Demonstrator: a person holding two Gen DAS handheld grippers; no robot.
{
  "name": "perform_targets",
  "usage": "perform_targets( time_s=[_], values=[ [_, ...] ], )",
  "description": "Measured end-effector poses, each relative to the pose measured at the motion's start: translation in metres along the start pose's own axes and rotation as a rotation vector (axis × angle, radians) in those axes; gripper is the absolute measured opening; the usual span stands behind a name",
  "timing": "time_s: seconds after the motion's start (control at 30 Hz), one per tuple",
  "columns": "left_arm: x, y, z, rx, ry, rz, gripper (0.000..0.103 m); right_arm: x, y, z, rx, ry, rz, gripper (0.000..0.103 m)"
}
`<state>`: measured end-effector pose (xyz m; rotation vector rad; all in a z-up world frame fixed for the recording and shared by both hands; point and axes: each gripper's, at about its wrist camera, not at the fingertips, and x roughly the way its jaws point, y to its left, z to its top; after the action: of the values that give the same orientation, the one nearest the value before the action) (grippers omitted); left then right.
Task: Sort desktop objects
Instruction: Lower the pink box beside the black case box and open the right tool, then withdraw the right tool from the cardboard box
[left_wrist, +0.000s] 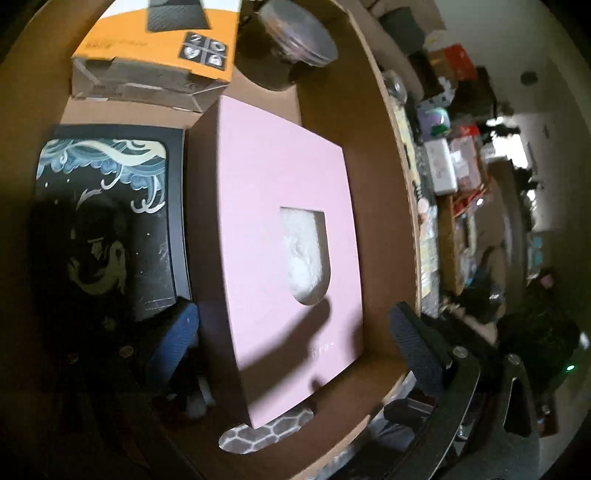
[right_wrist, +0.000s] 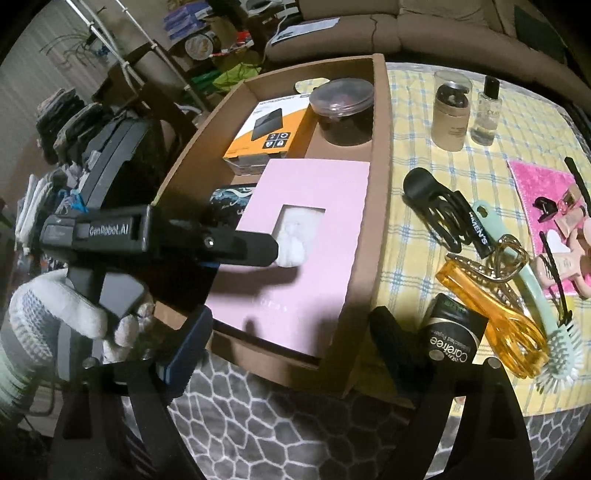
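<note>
A pink box (left_wrist: 288, 240) with a window showing a white figure lies flat in an open cardboard box (right_wrist: 380, 184). My left gripper (left_wrist: 295, 339) hangs open just above the pink box, its blue and black pads wide of the box's sides and not pressing on it. In the right wrist view the left gripper (right_wrist: 258, 251) casts a shadow on the pink box (right_wrist: 325, 206), and a gloved hand (right_wrist: 55, 310) holds it. My right gripper (right_wrist: 291, 347) stands open over the cardboard box's near corner with nothing gripped.
The cardboard box also holds an orange drive package (right_wrist: 266, 133), a black patterned case (right_wrist: 231, 195) and a round lidded tub (right_wrist: 343, 107). On the checked cloth to the right lie a black hair claw (right_wrist: 436, 206), an orange clip (right_wrist: 487, 317), a mint brush (right_wrist: 535, 295), a Carefree pack (right_wrist: 450, 339) and two bottles (right_wrist: 450, 114).
</note>
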<state>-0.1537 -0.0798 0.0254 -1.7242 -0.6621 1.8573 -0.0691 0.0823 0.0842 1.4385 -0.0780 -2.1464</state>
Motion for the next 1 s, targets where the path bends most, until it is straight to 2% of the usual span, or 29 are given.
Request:
perform_targets(
  time_s=[0.07,0.13,0.23,0.3,0.4,0.43,0.5,0.63,0.67,0.8,0.87,1.0],
  values=[
    [-0.006,-0.007,-0.002,0.009,0.002,0.017,0.102,0.000,0.003,-0.001,-0.017,0.006,-0.018,0.088],
    [-0.030,-0.016,-0.004,0.015,-0.058,-0.046,0.102,-0.004,0.005,0.000,-0.029,-0.005,-0.058,0.085],
    [-0.055,-0.025,-0.003,0.038,-0.113,-0.088,0.103,-0.020,0.005,0.003,-0.030,-0.064,-0.075,0.085],
    [-0.053,-0.028,-0.005,0.050,-0.095,-0.091,0.103,-0.029,0.005,0.006,-0.023,-0.091,-0.069,0.085],
    [-0.028,-0.024,-0.011,0.029,-0.018,-0.112,0.101,-0.032,0.010,0.007,-0.037,-0.096,-0.075,0.085],
    [-0.023,-0.025,-0.013,0.034,-0.021,-0.127,0.102,-0.032,0.013,0.006,-0.046,-0.093,-0.081,0.085],
    [-0.022,-0.031,-0.016,0.077,-0.040,-0.107,0.102,-0.030,0.017,0.002,-0.059,-0.081,-0.091,0.085],
    [-0.015,-0.050,-0.025,0.207,-0.065,-0.001,0.101,-0.026,0.020,-0.002,-0.078,-0.056,-0.106,0.085],
    [-0.016,-0.051,-0.027,0.216,-0.070,0.000,0.101,-0.026,0.020,-0.003,-0.077,-0.058,-0.107,0.085],
    [-0.029,-0.034,-0.020,0.116,-0.050,-0.090,0.098,-0.030,0.024,-0.005,-0.070,-0.070,-0.094,0.085],
    [-0.045,-0.027,-0.020,0.085,-0.079,-0.072,0.099,-0.033,0.027,-0.004,-0.077,-0.078,-0.103,0.085],
    [-0.067,-0.031,-0.029,0.152,-0.114,-0.008,0.101,-0.034,0.031,-0.001,-0.086,-0.102,-0.111,0.085]
  ],
)
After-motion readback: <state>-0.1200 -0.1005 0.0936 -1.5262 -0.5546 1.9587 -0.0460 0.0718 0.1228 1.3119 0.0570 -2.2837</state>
